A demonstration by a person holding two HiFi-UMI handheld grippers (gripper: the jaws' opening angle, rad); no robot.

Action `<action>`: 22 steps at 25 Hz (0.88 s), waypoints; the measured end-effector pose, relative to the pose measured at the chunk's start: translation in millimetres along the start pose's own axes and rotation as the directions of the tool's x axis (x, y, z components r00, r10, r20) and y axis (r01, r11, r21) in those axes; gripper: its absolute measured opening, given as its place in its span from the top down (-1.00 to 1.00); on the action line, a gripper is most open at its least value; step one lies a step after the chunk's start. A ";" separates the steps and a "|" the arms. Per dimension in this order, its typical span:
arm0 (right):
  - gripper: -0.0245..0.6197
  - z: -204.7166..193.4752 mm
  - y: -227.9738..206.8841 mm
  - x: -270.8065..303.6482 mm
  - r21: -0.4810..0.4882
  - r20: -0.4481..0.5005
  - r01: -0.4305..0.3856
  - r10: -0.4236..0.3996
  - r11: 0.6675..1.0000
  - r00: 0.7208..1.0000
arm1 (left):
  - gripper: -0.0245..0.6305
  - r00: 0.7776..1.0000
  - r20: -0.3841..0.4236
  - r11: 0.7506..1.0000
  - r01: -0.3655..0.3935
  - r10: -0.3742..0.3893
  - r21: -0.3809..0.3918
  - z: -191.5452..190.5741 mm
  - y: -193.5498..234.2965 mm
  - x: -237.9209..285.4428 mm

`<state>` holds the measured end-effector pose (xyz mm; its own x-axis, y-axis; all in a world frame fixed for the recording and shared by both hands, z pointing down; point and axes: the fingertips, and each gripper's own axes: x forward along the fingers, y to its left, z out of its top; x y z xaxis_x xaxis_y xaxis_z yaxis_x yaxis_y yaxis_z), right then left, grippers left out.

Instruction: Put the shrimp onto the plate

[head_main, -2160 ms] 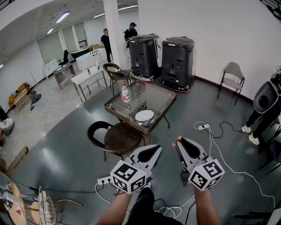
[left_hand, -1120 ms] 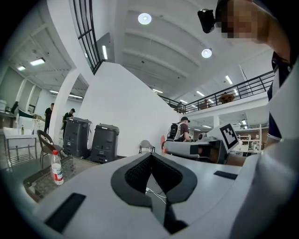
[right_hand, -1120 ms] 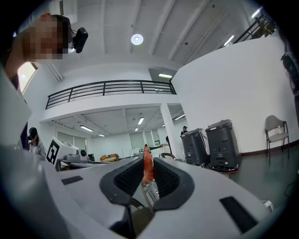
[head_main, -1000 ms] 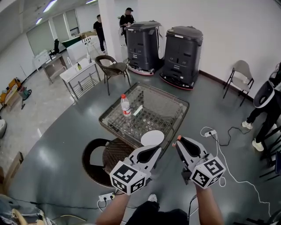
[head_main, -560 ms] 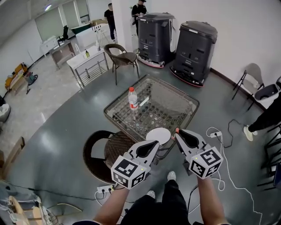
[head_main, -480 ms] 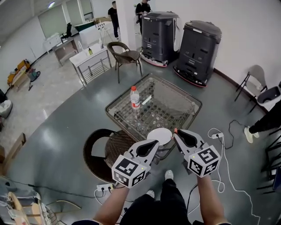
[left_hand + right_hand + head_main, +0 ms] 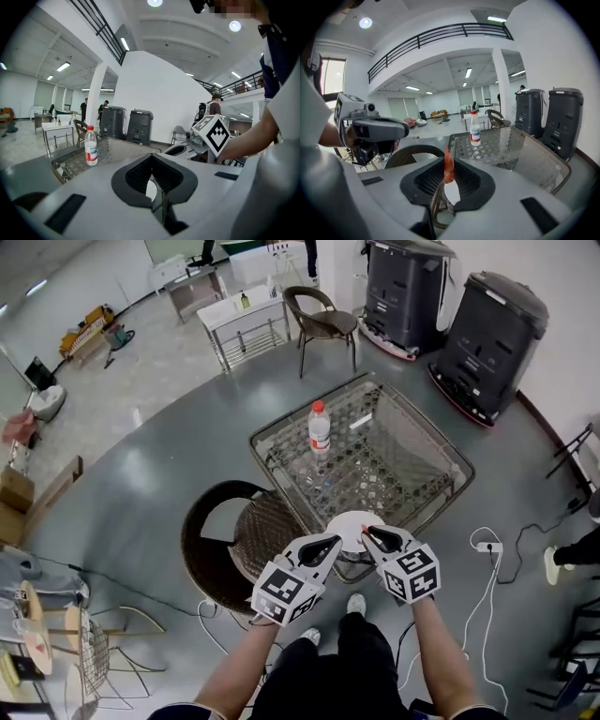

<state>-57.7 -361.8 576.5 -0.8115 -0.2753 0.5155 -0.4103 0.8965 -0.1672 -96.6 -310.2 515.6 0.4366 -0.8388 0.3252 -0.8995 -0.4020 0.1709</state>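
A small orange shrimp (image 7: 448, 168) sticks up between the tips of my right gripper (image 7: 448, 159), which is shut on it. In the head view that right gripper (image 7: 367, 532) hovers at the near edge of the white plate (image 7: 354, 522). The plate rests on the near edge of the glass-topped wicker table (image 7: 403, 465). My left gripper (image 7: 334, 540) is beside the plate's left side, shut, with nothing in it. In the left gripper view the jaws (image 7: 152, 157) meet, and a sliver of plate (image 7: 150, 190) shows behind them.
A water bottle (image 7: 320, 427) with a red cap stands on the far left of the table. A round wicker chair (image 7: 234, 540) sits close at the left of the table. Two black machines (image 7: 492, 324) stand beyond. A power strip and cables (image 7: 487, 547) lie on the floor at right.
The view has closed in on the table and tipped down. Both grippers, earlier short of the table, now sit at the plate's near edge. The shrimp stays in the right gripper.
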 end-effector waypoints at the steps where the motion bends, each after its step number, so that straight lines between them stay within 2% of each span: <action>1: 0.71 -10.2 -6.2 9.6 -0.014 -0.029 -0.011 0.010 1.000 1.000 | 0.90 1.000 -0.010 1.000 -0.012 0.012 -0.015 -6.6 1.8 5.7; 5: 0.71 -47.8 -26.8 48.0 -0.084 -0.137 -0.055 0.044 0.995 0.990 | 0.90 0.996 -0.059 0.996 -0.065 0.061 -0.066 -33.6 11.9 25.8; 10: 0.71 -84.6 -41.6 83.9 -0.172 -0.263 -0.114 0.066 0.978 0.963 | 0.90 0.986 -0.116 0.981 -0.134 0.118 -0.139 -61.0 22.3 40.0; 14: 0.71 -103.4 -41.9 102.7 -0.237 -0.351 -0.180 0.088 0.955 0.932 | 0.90 0.977 -0.150 0.968 -0.179 0.154 -0.176 -73.9 25.9 45.0; 18: 0.71 -123.7 -46.8 117.7 -0.297 -0.445 -0.224 0.073 0.928 0.892 | 0.90 0.969 -0.168 0.956 -0.214 0.182 -0.199 -80.4 29.4 47.5; 22: 0.71 -130.9 -49.0 124.7 -0.330 -0.494 -0.257 0.065 0.908 0.867 | 0.90 0.962 -0.184 0.944 -0.242 0.203 -0.223 -84.1 25.2 44.7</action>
<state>-84.4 -394.7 759.0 -0.5243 -0.0087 0.8515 -0.0271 0.9996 -0.0065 -98.7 -326.9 612.6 0.2397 -0.8205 0.5189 -0.9523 -0.0948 0.2901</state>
